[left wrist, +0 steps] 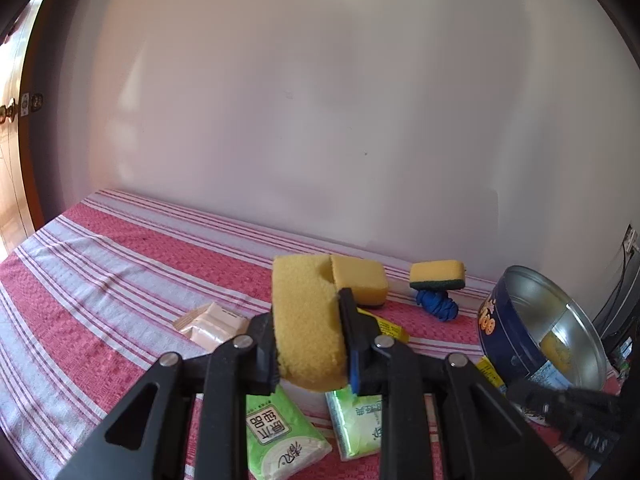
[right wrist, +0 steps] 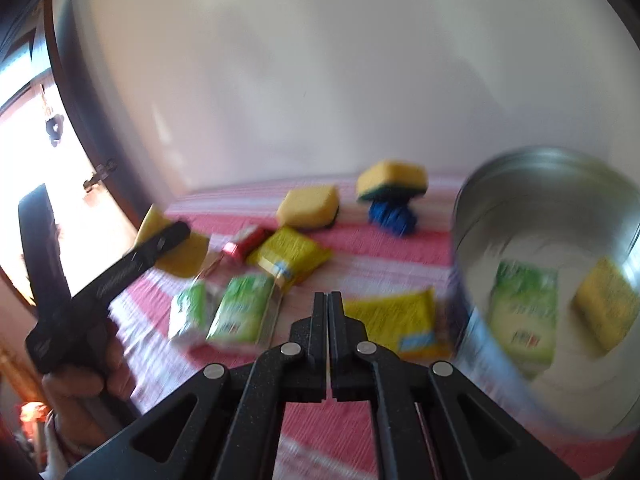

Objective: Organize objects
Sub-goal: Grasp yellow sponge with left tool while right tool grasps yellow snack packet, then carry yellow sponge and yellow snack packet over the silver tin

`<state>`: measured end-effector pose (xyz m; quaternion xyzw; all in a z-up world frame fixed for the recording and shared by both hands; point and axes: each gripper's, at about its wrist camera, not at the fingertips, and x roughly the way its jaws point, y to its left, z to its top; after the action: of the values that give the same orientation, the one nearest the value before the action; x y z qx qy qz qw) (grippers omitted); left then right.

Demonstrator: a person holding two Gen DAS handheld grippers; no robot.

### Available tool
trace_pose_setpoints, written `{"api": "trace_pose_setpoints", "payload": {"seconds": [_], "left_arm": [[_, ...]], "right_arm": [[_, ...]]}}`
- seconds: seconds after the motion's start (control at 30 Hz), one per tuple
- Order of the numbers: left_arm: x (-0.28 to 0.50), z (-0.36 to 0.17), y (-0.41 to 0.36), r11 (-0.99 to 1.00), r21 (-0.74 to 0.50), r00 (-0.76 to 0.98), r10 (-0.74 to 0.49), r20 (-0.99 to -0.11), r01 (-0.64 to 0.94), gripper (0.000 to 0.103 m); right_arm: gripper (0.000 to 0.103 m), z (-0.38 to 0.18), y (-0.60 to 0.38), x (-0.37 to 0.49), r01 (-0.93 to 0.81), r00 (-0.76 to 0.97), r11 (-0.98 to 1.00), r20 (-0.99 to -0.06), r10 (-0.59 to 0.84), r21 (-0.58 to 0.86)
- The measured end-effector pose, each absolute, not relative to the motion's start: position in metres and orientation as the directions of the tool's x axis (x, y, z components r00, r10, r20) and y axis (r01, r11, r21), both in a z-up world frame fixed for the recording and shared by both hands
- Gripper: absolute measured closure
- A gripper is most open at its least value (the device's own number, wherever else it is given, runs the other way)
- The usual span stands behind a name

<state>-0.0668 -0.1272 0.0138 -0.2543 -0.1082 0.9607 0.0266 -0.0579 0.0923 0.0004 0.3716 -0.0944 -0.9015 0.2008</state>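
Two grippers are in your hands; your left gripper [left wrist: 310, 336] squeezes a yellow sponge [left wrist: 306, 320] up above the striped cloth [left wrist: 100, 280]; your right gripper [right wrist: 328, 332] is pressed closed with nothing in it; carry the sponge to the round tin [right wrist: 472, 216] on your right and let go over its mouth; lift over the green tissue packs [right wrist: 240, 312], and mind the other sponges [right wrist: 310, 206] and blue bundle [right wrist: 390, 214].

Green tissue pack [left wrist: 280, 436] under the left gripper shows dark Chinese characters, upside down from this view, reading roughly 原木纯品, with a stylised brush logo below. The second green pack [left wrist: 356, 424] beside it carries small Chinese print, too partly hidden to read. Orange lettering on the blue tin [left wrist: 516, 344] stays illegible. Right wrist view is all blur.
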Motion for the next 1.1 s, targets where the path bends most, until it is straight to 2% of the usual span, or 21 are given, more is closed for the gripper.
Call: {"api": "trace_pose_setpoints", "payload": {"seconds": [0.07, 0.1, 0.13, 0.2, 0.53, 0.7, 0.77, 0.8, 0.83, 1.1], "left_arm": [[-0.066, 0.016, -0.126, -0.976, -0.217, -0.871, 0.108, -0.479, -0.002, 0.08], [-0.066, 0.016, -0.124, -0.976, -0.216, -0.87, 0.109, -0.48, -0.003, 0.08], [-0.066, 0.017, -0.124, -0.977, -0.215, -0.869, 0.11, -0.482, -0.005, 0.08], [-0.066, 0.017, -0.123, -0.976, -0.216, -0.868, 0.113, -0.483, -0.008, 0.079], [-0.065, 0.016, -0.123, -0.975, -0.223, -0.865, 0.117, -0.487, -0.006, 0.079], [-0.066, 0.015, -0.123, -0.977, -0.211, -0.862, 0.118, -0.493, -0.014, 0.079], [-0.066, 0.015, -0.123, -0.978, -0.209, -0.862, 0.118, -0.493, -0.014, 0.079], [-0.066, 0.015, -0.123, -0.978, -0.209, -0.862, 0.118, -0.492, -0.015, 0.079], [-0.065, 0.015, -0.123, -0.978, -0.209, -0.863, 0.12, -0.491, -0.017, 0.079], [-0.065, 0.015, -0.12, -0.979, -0.203, -0.865, 0.123, -0.486, -0.025, 0.079]], "right_arm": [[0.083, -0.008, 0.09, -0.052, 0.273, -0.636, -0.917, -0.66, -0.399, 0.292], [0.063, -0.012, 0.09, -0.05, 0.246, -0.643, -0.93, -0.671, -0.368, 0.274], [0.037, -0.014, 0.091, -0.05, 0.227, -0.651, -0.936, -0.673, -0.351, 0.269], [0.015, -0.016, 0.095, -0.05, 0.187, -0.681, -0.949, -0.663, -0.31, 0.252], [0.015, -0.028, 0.08, -0.082, 0.115, -0.671, -0.992, -0.732, -0.116, 0.052], [0.015, -0.042, 0.08, -0.112, 0.122, -0.589, -0.987, -0.793, -0.158, 0.106], [0.012, -0.044, 0.076, -0.11, 0.141, -0.592, -0.986, -0.792, -0.152, 0.084], [0.015, -0.045, 0.077, -0.108, 0.145, -0.592, -0.986, -0.791, -0.154, 0.083], [0.026, -0.043, 0.079, -0.106, 0.144, -0.603, -0.986, -0.782, -0.156, 0.086], [0.028, -0.029, 0.102, -0.096, 0.136, -0.644, -0.971, -0.726, -0.239, 0.199]]}}
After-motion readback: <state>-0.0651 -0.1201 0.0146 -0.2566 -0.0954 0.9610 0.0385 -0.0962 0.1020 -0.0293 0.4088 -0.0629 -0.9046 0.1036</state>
